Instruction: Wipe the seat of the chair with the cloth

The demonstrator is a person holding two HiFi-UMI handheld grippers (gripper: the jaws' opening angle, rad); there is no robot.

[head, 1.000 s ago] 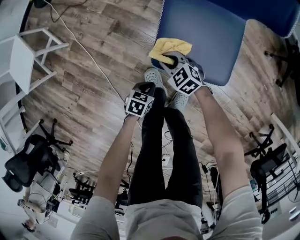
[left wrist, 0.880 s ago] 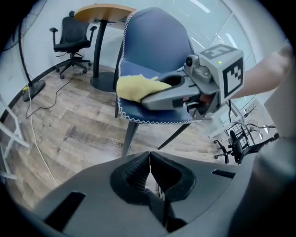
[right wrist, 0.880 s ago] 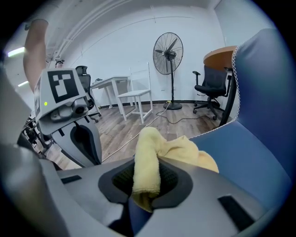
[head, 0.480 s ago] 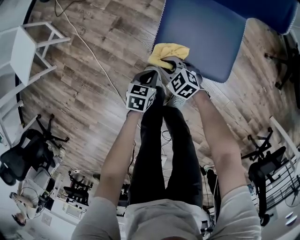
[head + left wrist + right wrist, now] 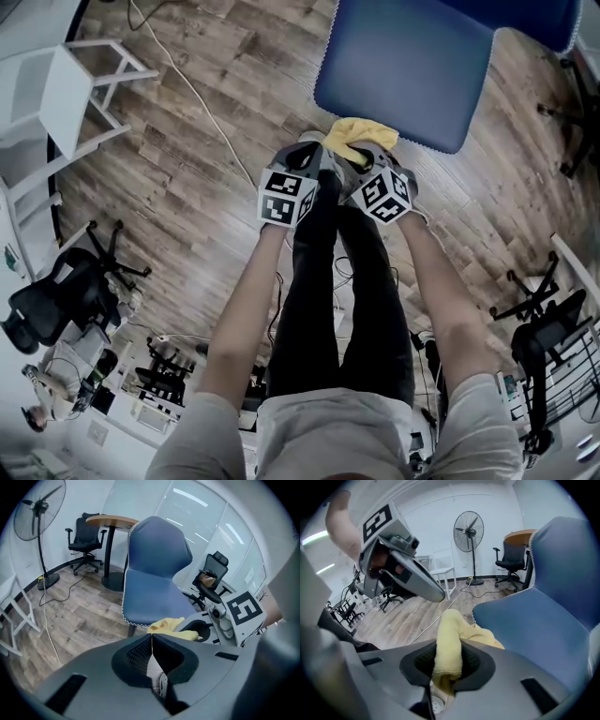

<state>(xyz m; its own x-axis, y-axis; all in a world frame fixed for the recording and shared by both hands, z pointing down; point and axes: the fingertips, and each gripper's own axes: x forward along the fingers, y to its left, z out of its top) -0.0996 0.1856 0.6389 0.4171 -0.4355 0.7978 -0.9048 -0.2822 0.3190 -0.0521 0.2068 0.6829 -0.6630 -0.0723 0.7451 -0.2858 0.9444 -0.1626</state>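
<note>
Left gripper (image 5: 151,638), jaws pressed together on nothing, has come up just beside the right gripper (image 5: 446,665), whose jaws pinch a yellow cloth (image 5: 358,131). The cloth lay on the front corner of the blue seat (image 5: 403,66) a second ago. It now hangs just off the front edge, over wood floor (image 5: 187,159). The chair's back is cut off at the top of the head view.

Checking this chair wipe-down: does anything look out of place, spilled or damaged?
Nothing looks spilled or damaged. The yellow cloth, pinched in the right tool, sits bunched at the front edge of the blue seat rather than spread flat on it.
</note>
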